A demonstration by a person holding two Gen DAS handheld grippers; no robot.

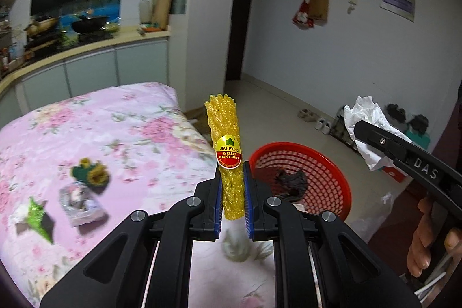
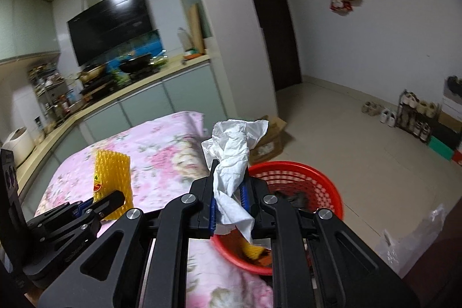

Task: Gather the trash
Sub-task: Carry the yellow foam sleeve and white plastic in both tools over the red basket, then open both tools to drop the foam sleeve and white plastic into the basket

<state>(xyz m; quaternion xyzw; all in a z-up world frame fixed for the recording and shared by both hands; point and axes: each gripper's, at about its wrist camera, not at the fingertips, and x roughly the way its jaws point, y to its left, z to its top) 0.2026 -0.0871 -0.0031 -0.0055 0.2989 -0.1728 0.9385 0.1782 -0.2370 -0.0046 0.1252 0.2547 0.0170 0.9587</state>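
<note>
Left wrist view shows my left gripper clamping the yellow foam fruit net beside the red basket, my right gripper pinching crumpled tissue above it; releasing early could drop either outside.

crumpled paper tissue, plastic basket

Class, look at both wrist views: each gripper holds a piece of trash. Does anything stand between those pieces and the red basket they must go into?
Nothing visible does. The left gripper is shut on the yellow foam net, the right gripper on the white tissue. The red basket stands open-topped just beyond, with only trash inside.
</note>
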